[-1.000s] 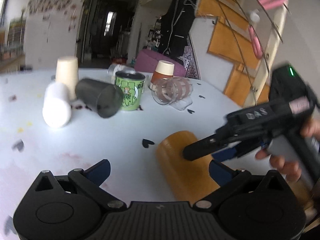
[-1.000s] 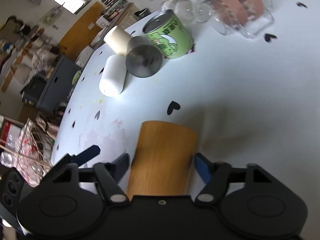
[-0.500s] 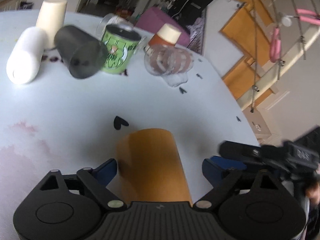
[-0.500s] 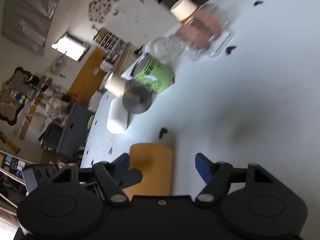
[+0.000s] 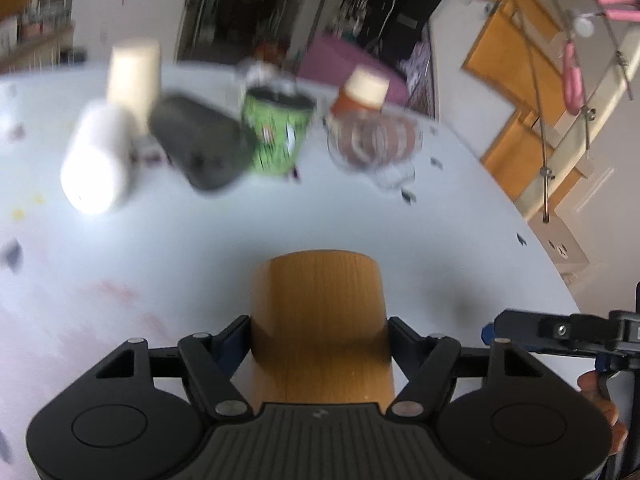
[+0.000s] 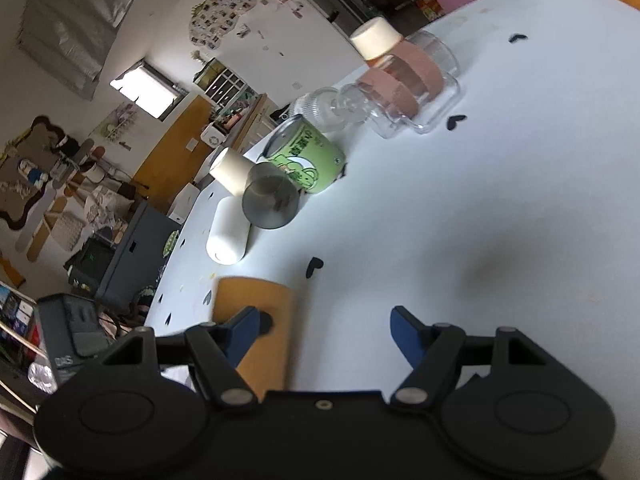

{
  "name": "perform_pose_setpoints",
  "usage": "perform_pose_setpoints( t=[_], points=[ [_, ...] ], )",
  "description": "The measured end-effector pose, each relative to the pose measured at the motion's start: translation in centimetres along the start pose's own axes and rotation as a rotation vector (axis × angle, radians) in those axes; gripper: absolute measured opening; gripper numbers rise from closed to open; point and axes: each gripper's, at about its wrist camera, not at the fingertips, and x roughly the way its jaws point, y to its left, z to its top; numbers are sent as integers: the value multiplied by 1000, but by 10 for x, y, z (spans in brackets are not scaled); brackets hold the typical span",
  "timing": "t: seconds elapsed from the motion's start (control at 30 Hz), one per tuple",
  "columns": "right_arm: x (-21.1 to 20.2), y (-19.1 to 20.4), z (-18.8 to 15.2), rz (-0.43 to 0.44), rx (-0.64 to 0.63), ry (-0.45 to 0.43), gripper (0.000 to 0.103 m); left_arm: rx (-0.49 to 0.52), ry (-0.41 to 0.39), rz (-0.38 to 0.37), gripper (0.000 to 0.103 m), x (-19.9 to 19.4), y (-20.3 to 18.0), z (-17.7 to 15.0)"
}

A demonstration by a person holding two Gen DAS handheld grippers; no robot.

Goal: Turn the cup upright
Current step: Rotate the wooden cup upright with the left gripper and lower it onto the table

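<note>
The left tongs (image 5: 319,330) grip the smooth orange-brown wooden cup (image 5: 320,312) near one end; the right tongs (image 6: 324,330) hang open, empty. Tipped carelessly, it may slip and roll across the white table (image 5: 440,248) (cups crowd the far side).

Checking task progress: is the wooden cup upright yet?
Not clearly. The wooden cup sits between the left gripper fingers, closed end facing away; whether it is lifted or upright, cannot tell.
</note>
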Motion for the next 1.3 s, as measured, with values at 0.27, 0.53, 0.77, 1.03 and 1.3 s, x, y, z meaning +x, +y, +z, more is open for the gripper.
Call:
perform_pose_setpoints(
  t=[0.27, 0.53, 0.77, 1.03, 1.3],
  points=[
    [20, 35, -10, -31, -183, -9, 74, 115, -190, 167, 72, -41, 13, 7],
    [36, 62, -19, -37, -287, -6, 74, 116, -303, 409, 71, -57, 71, 34],
    [48, 73, -25, -33, -321, 3, 74, 25, -296, 601, 71, -58, 149, 70],
    [53, 82, -29, -53, -347, -3, 74, -151, -319, 729, 71, -70, 230, 86],
    [59, 92, -32, -77, -392, -14, 74, -240, -395, 777, 71, -70, 261, 91]
  ],
)
